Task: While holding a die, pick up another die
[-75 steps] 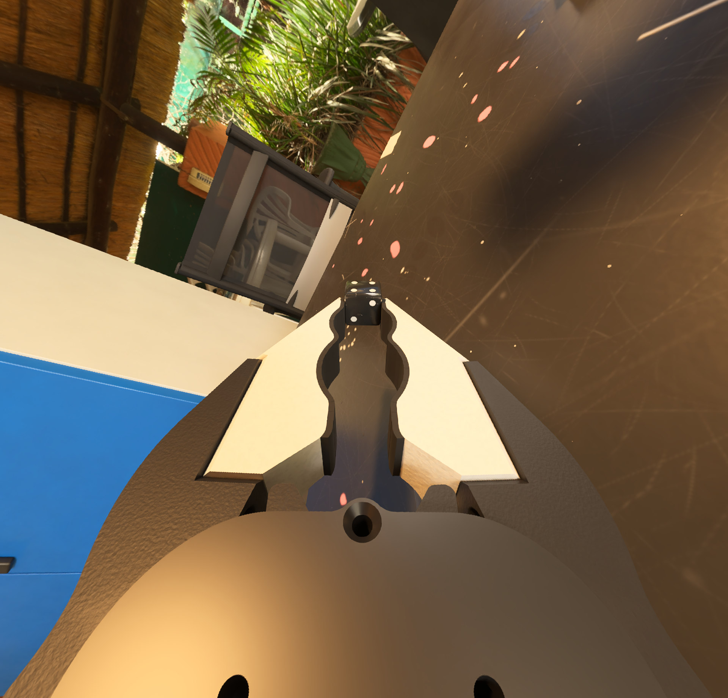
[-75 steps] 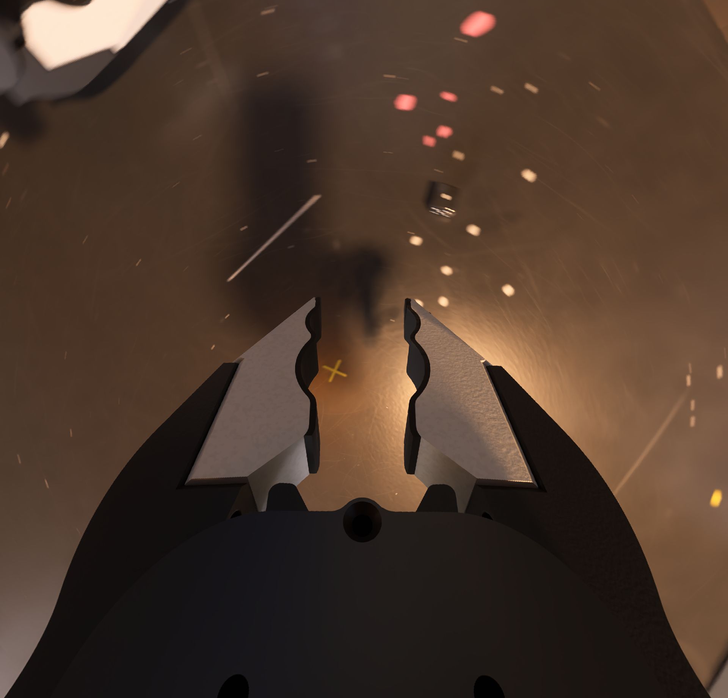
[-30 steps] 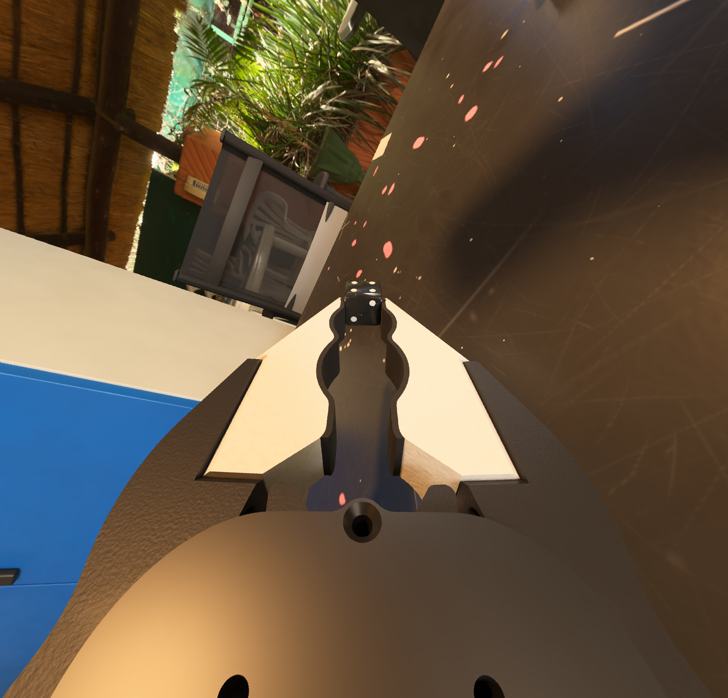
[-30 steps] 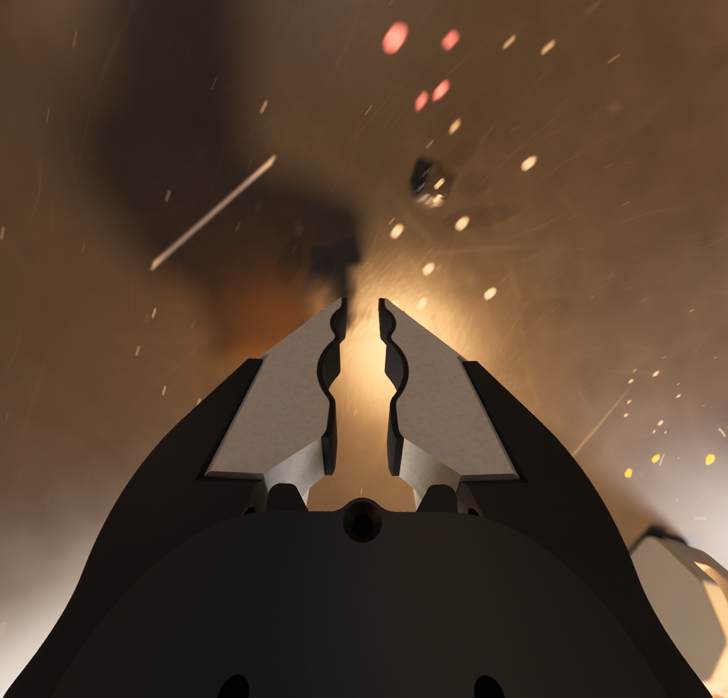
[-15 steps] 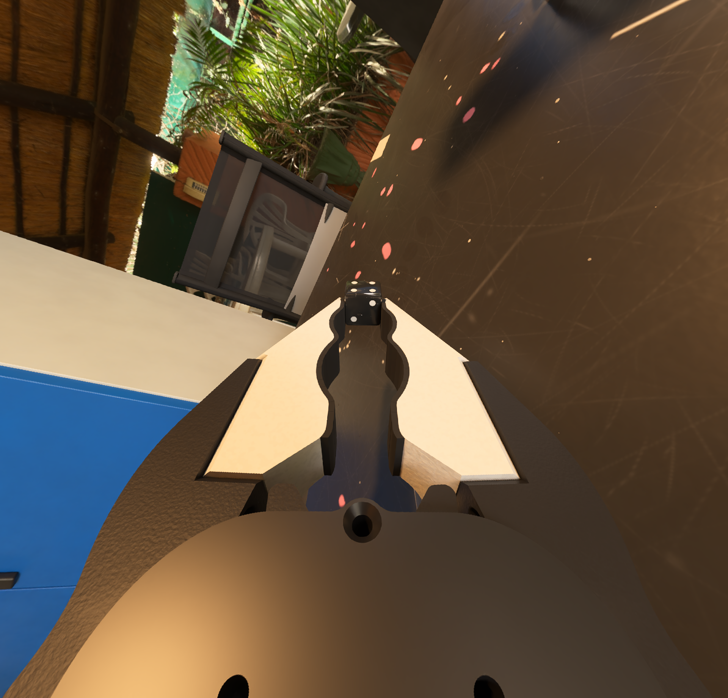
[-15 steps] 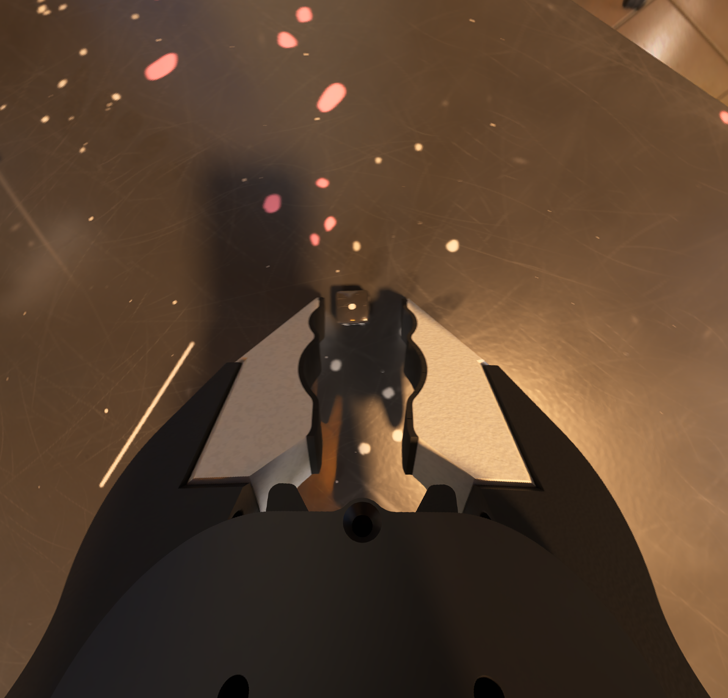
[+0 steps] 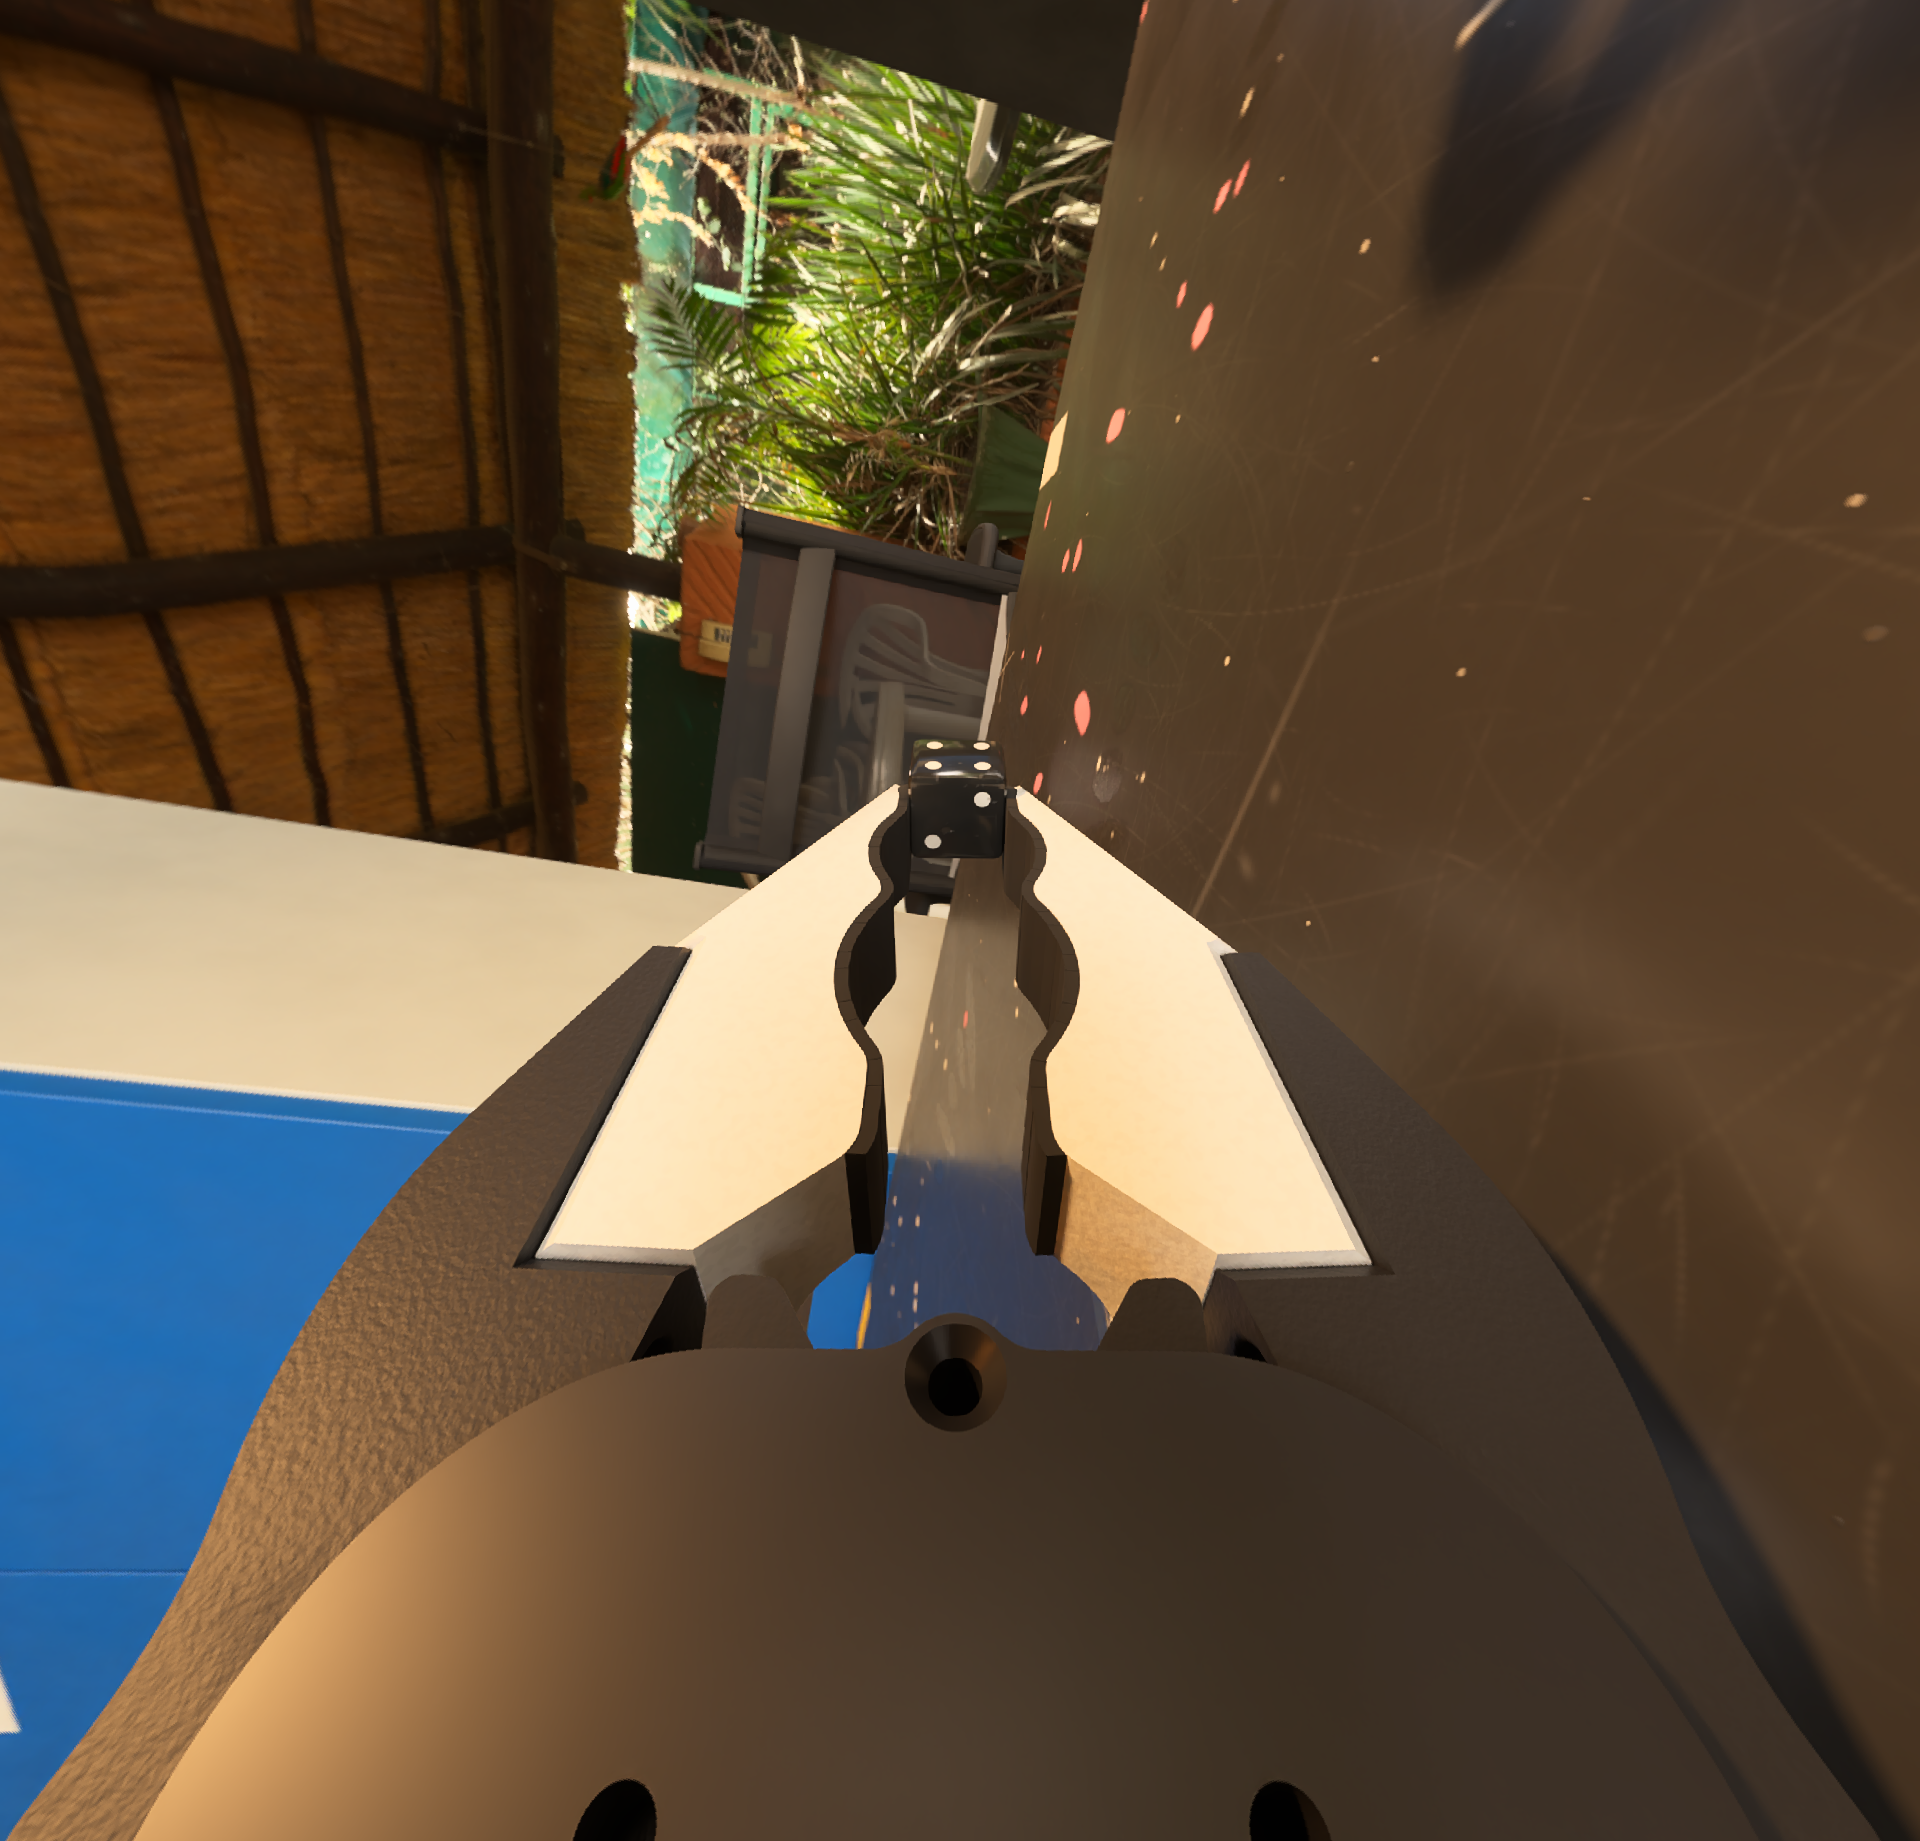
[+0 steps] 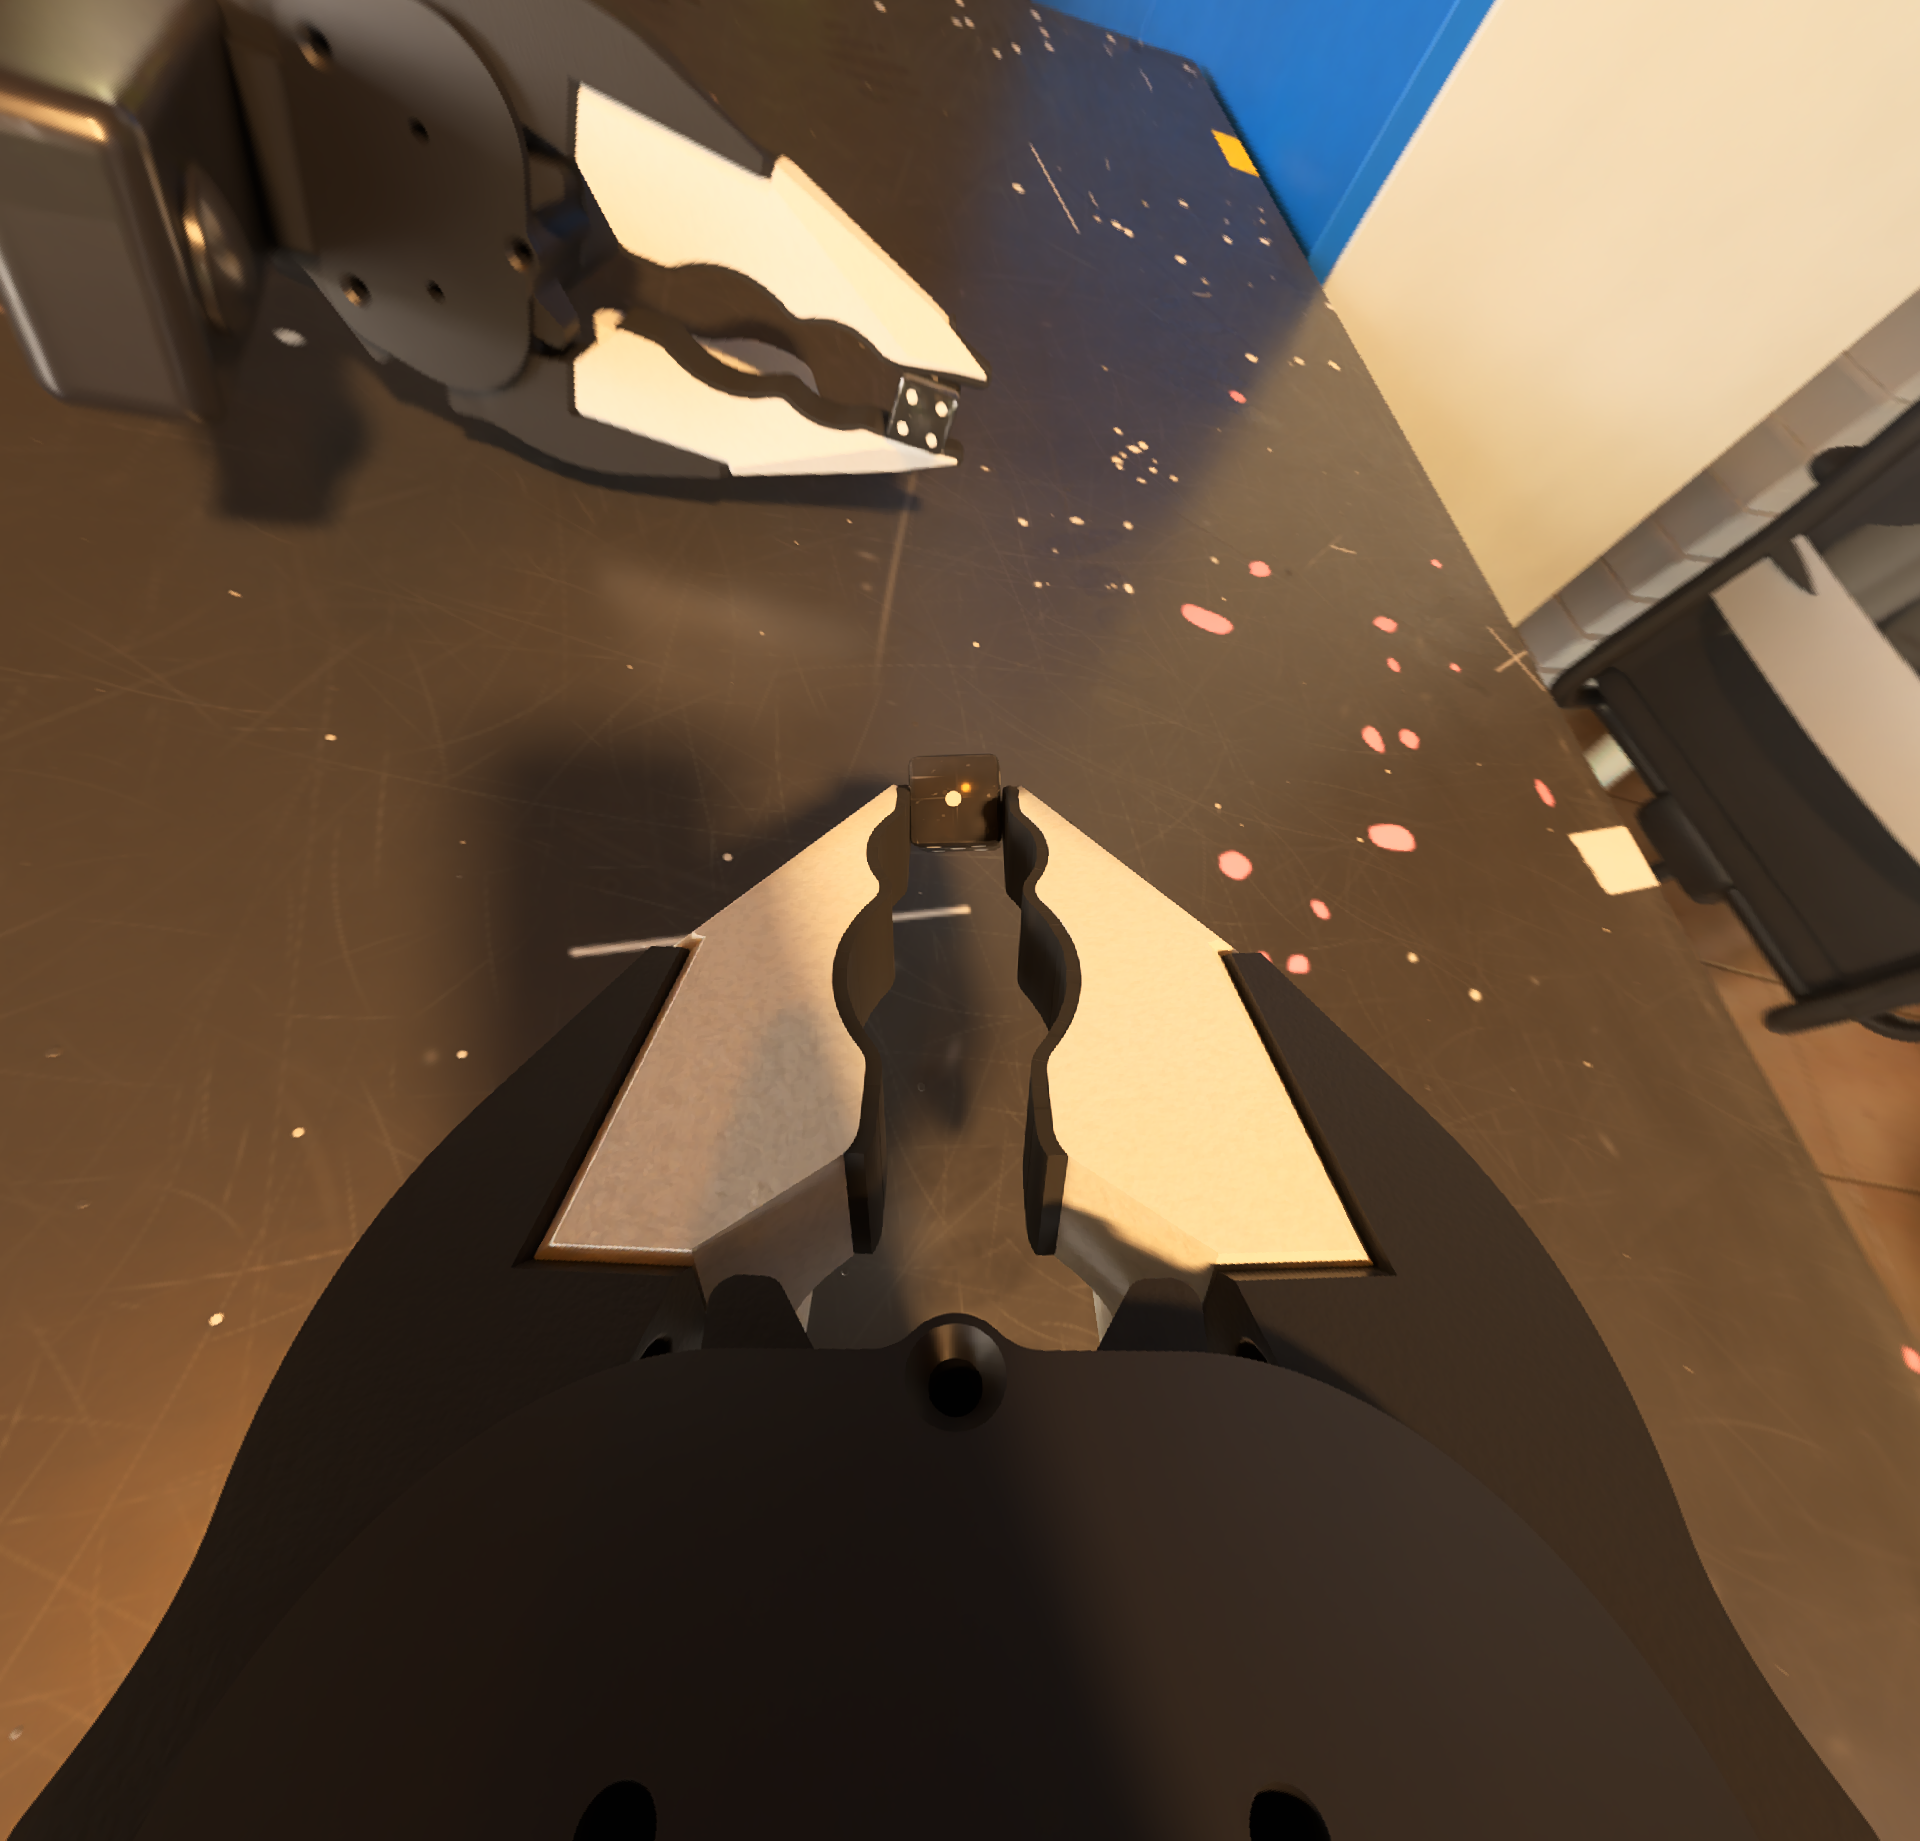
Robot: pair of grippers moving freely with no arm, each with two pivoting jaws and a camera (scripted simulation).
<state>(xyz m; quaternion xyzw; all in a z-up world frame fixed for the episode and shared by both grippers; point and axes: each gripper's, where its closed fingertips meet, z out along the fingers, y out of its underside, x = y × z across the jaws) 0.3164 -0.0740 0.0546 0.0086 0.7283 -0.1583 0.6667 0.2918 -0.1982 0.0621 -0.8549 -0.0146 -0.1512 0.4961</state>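
Black with white pips, a die sits pinched between the tips of the left gripper, whose two cream-faced fingers are closed on it. This is the left wrist view. The dark, scratched table, flecked with pink and pale paint spots, fills the right side of the view, tilted steeply. Past the fingertips lie a dark framed cart, green palm foliage, a thatched wall and a blue and cream panel.

In the right wrist view, the right gripper looks down on the same table. Its fingers are closed on a second dark die, held at the very tips with a single pale pip facing the camera. It appears lifted clear of the table, though the gap is hard to judge. At upper left the left gripper lies sideways, well apart, its fingers clamped on the first die, which shows several pips. A blue and cream wall borders the table's far edge, and a dark cart frame stands at the right.
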